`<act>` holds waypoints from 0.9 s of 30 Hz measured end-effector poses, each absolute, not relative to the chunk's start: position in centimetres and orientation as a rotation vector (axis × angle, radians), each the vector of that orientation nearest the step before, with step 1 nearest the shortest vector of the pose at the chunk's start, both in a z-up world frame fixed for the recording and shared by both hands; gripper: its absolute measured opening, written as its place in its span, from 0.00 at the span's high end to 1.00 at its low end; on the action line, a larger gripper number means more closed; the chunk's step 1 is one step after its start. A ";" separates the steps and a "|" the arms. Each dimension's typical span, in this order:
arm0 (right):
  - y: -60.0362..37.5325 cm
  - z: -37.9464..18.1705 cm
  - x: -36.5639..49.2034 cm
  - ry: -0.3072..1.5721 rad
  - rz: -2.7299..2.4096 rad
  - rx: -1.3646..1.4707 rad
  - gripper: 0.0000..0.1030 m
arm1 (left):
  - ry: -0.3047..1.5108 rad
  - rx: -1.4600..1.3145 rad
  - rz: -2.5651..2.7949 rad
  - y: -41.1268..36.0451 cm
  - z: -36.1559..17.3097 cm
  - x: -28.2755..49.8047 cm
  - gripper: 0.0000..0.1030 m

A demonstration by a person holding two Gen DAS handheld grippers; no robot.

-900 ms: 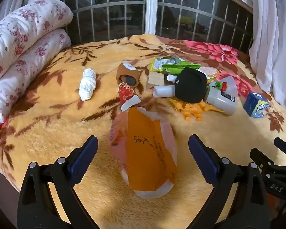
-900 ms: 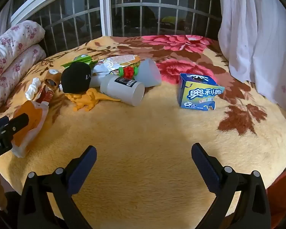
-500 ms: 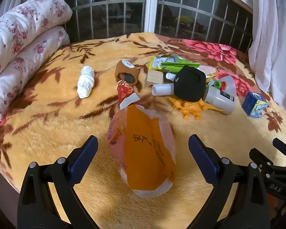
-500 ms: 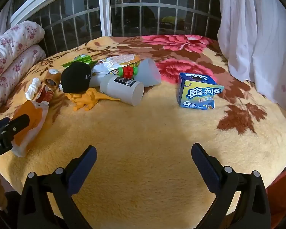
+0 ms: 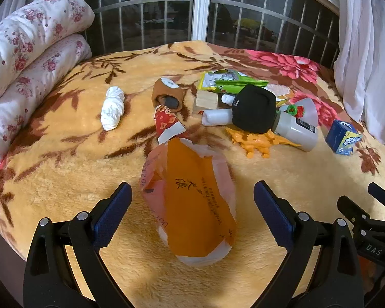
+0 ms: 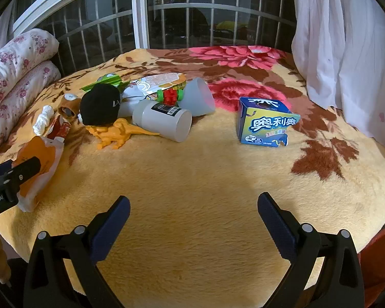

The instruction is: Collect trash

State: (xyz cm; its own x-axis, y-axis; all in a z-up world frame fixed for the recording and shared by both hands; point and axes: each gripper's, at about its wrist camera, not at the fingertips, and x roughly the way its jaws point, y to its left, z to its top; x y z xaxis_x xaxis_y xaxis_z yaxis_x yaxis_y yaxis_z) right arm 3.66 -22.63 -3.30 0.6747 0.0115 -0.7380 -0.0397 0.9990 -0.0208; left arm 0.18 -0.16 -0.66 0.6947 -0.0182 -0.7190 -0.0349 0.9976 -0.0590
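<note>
Since the earlier frames the scene has slid slightly down the left wrist view; otherwise little changes. The left claw [image 5: 192, 200] tilts downward above the orange bag [image 5: 195, 200] on the bed [image 5: 64, 179], spread wide, apparently not touching it. The right claw [image 6: 193, 210] hangs spread over bare blanket, well short of the blue box [image 6: 265, 122] and white bottle [image 6: 164, 122].

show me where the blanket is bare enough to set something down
Bare blanket runs from the right gripper up to the blue box. More lies between white cloth and pillows. It is crowded around the black hat.
</note>
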 end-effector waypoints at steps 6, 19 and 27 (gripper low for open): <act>-22.6 -3.5 4.0 0.831 0.028 -0.029 0.05 | 0.803 -0.073 0.010 -0.2 -0.7 0.2 0.09; -23.0 -3.3 4.0 0.833 0.026 -0.021 0.05 | 0.806 -0.074 0.008 -0.2 -0.9 0.2 0.09; -23.1 -3.5 4.2 0.836 0.026 -0.019 0.05 | 0.812 -0.078 0.002 0.0 -1.5 0.0 0.09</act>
